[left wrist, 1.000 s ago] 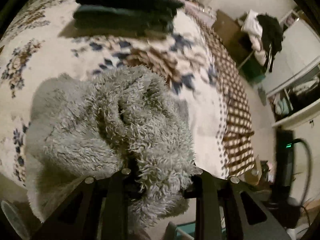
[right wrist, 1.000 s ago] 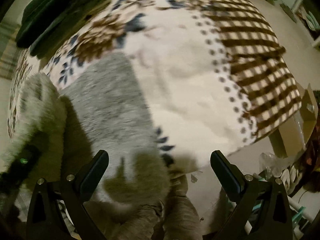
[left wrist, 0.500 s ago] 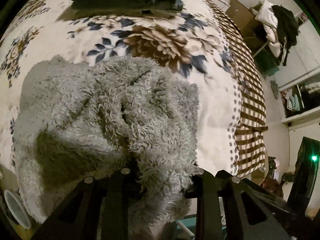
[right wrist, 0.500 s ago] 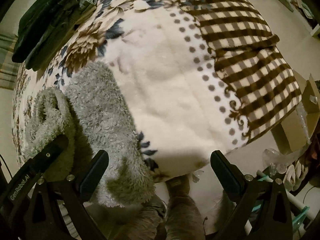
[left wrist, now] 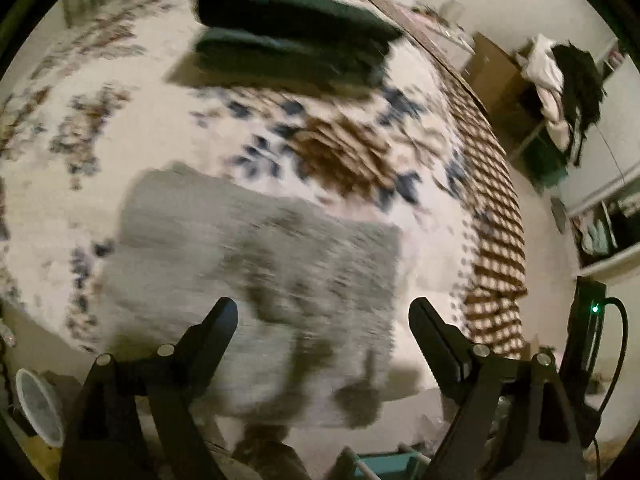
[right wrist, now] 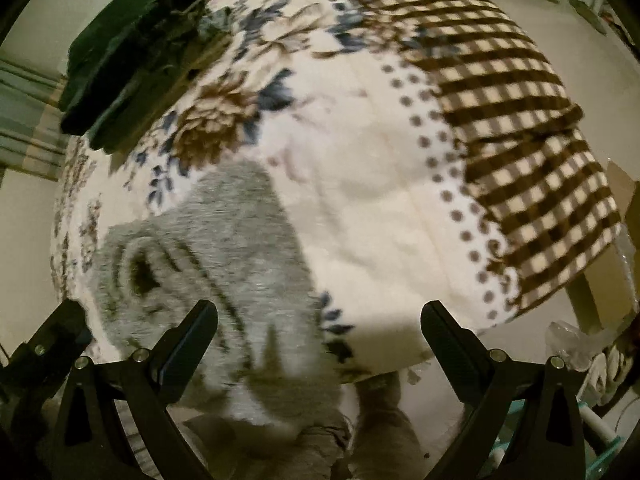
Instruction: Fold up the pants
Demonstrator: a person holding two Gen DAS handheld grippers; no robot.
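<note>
- The grey fleece pants (left wrist: 256, 248) lie folded at the near edge of the floral blanket (left wrist: 168, 120), long axis running across the left view.
- The left gripper (left wrist: 322, 312), jaws just sprung apart and holding nothing, hangs directly above the pants.
- The right gripper (right wrist: 318, 316), also spread and empty, sits off the pants' right end, so the left is nearer.
- Dark folded clothes (left wrist: 292, 40) wait at the blanket's far side.
</note>
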